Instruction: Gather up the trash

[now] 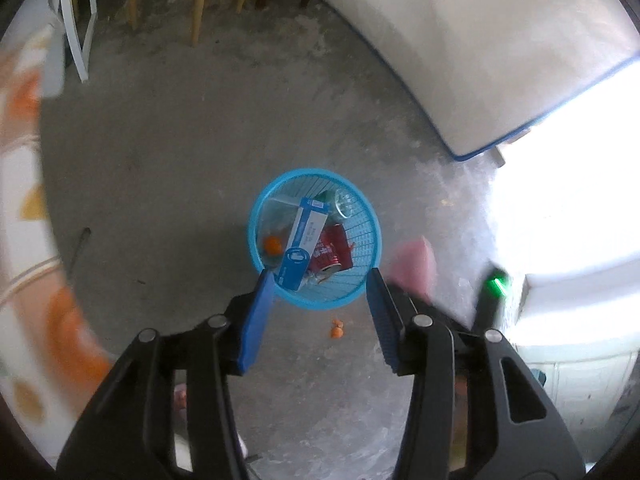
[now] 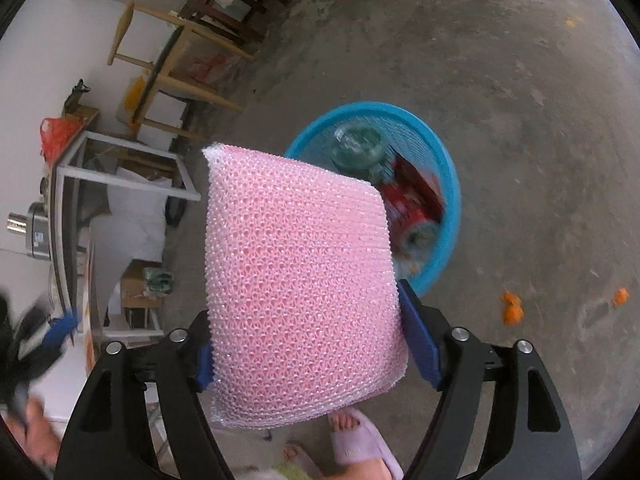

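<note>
A blue mesh basket (image 1: 320,171) stands on the concrete floor. In it lie a blue-and-white box (image 1: 304,240), a red can (image 1: 332,252), a clear bottle (image 1: 344,204) and an orange piece (image 1: 273,245). My left gripper (image 1: 319,276) hangs open above the basket's near rim, with nothing between its blue pads. My right gripper (image 2: 304,308) is shut on a pink netted sponge (image 2: 300,280), which sits above and to the left of the basket (image 2: 448,168) and hides part of it. In the left wrist view the sponge (image 1: 412,264) shows blurred just right of the basket.
Orange peel bits (image 1: 337,330) (image 2: 512,310) lie on the floor near the basket. A white mattress with a blue edge (image 1: 480,52) lies behind it. Wooden stools (image 2: 176,60) and a white frame (image 2: 120,168) stand by the wall. A foot in a lilac slipper (image 2: 360,440) is close below.
</note>
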A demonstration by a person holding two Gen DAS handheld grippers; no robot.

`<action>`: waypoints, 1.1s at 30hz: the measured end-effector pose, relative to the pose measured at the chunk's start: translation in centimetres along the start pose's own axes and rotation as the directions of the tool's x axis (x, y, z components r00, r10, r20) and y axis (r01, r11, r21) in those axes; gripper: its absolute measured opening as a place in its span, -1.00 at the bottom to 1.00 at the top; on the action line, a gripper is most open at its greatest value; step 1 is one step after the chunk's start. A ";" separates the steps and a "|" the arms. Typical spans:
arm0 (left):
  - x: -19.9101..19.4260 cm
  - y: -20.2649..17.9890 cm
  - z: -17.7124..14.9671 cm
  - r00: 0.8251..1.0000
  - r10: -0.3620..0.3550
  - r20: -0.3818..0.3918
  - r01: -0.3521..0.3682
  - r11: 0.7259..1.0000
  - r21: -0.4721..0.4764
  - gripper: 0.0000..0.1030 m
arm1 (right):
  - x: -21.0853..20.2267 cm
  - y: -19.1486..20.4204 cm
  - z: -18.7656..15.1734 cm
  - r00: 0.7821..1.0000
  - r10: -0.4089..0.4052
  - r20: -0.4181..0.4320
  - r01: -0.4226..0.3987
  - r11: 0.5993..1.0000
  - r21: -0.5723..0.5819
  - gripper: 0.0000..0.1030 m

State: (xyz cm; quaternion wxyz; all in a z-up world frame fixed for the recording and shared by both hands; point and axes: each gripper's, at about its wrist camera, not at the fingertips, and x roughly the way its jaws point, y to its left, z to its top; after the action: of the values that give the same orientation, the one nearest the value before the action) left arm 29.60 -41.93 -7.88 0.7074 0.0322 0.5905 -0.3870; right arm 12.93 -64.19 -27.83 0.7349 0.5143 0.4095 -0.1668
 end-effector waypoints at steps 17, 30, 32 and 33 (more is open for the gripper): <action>-21.5 9.0 -20.3 0.909 0.170 0.381 -0.147 0.985 -0.088 0.57 | 1.5 -1.4 2.1 0.977 -0.170 0.128 0.173 0.985 -0.011 0.73; -26.6 7.1 -28.5 0.770 0.281 0.573 -0.248 0.959 -0.139 0.84 | -15.6 7.1 -10.0 0.945 -0.015 0.326 0.137 0.925 -0.355 0.87; -26.8 6.7 -29.4 0.756 0.291 0.586 -0.248 0.956 -0.155 0.84 | -18.4 9.6 -14.3 0.933 0.014 0.360 0.160 0.880 -0.448 0.87; -26.8 6.5 -30.0 0.751 0.306 0.585 -0.252 0.952 -0.174 0.84 | -19.8 11.0 -16.7 0.926 0.020 0.378 0.184 0.849 -0.496 0.87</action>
State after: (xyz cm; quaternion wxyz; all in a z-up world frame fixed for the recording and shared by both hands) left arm 9.03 -8.66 3.46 0.9092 -0.0353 0.3374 -0.2415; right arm 1.04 -48.24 -8.00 0.9022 0.2362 0.3158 -0.1746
